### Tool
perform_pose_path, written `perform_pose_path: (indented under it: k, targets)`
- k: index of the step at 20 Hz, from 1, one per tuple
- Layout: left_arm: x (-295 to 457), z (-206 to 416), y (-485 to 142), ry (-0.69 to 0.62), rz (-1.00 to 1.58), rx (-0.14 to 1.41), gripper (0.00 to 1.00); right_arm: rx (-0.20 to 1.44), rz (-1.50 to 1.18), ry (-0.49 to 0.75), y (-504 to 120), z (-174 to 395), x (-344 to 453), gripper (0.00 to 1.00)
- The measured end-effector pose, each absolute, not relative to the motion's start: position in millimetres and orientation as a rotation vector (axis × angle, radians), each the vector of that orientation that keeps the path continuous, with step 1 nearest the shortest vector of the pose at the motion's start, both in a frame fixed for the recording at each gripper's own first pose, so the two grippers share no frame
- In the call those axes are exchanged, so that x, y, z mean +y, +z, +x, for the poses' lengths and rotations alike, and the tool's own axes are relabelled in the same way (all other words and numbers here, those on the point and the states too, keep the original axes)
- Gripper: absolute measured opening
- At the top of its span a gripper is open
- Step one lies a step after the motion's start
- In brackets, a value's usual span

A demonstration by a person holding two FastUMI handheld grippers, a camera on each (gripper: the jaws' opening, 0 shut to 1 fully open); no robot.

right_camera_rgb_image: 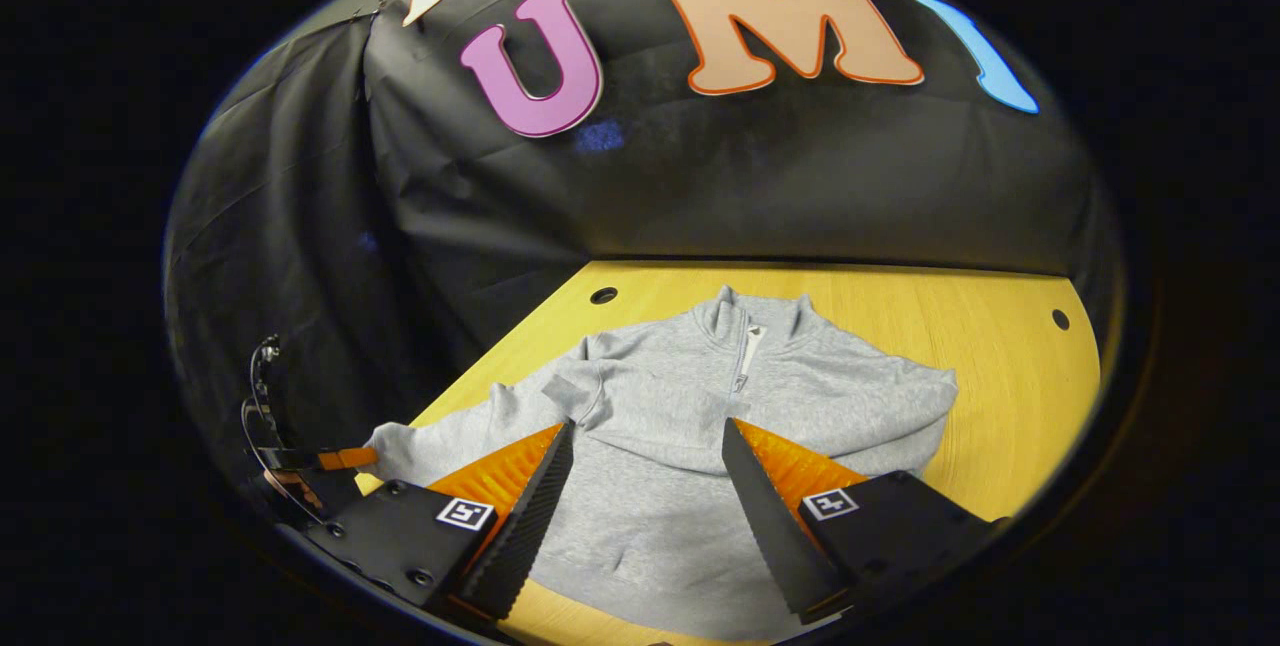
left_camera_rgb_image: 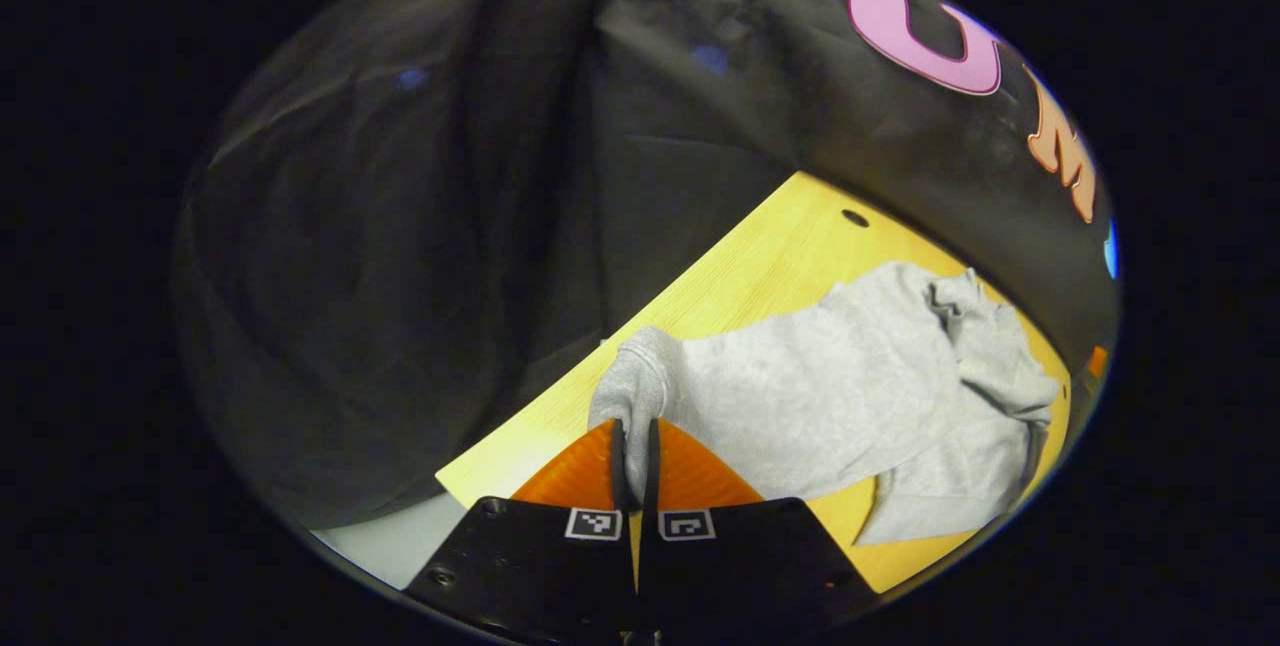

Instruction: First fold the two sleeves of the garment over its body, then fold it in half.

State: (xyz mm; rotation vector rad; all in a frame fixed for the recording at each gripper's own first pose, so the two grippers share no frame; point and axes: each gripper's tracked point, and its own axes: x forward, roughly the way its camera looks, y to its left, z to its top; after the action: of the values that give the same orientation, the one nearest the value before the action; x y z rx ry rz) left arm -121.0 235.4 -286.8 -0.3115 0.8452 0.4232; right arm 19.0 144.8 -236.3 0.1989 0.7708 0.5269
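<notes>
Square black-and-white coded markers, one on each finger mount, sit lowest in both views; no readable brand or wording appears on them or on the garment.

Left gripper view, bottom centre: left gripper [left_camera_rgb_image: 634, 466], fingers drawn together with the ribbed sleeve cuff [left_camera_rgb_image: 633, 396] pinched between them. From the cuff the grey sweatshirt [left_camera_rgb_image: 830, 386] runs to the right of the frame across the yellow wooden tabletop [left_camera_rgb_image: 740, 276], ending in a rumpled bunch at the right edge. One round hole [left_camera_rgb_image: 855, 218] in the tabletop lies above the garment, apart from it.

Right gripper view, bottom centre: right gripper [right_camera_rgb_image: 648, 476], fingers spread wide, nothing between them but air, hovering over the sweatshirt's lower body. Garment lies face up at frame centre: stand collar and short zip [right_camera_rgb_image: 747, 351] toward the top, one sleeve [right_camera_rgb_image: 450, 431] stretched to the lower left, the other folded in at the right. At lower left, the other gripper holds the cuff at the table edge. Two holes in the tabletop, upper left [right_camera_rgb_image: 603, 295] and upper right [right_camera_rgb_image: 1060, 319]. Black cloth wall behind.
</notes>
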Motion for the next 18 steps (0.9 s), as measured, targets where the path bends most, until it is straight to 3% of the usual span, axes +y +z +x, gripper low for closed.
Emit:
perform_pose_path:
  k: [12,18]
  targets:
    - [156.8,20.3,-175.6,0.163,-0.118,0.654,0.0,0.701,0.163,0.4,-229.9,4.5,57.7,0.96]
    - [62.7,78.0,-134.8,-0.025,-0.102,0.56,0.0,0.712,0.176,0.322,-227.2,-13.6,16.8,0.96]
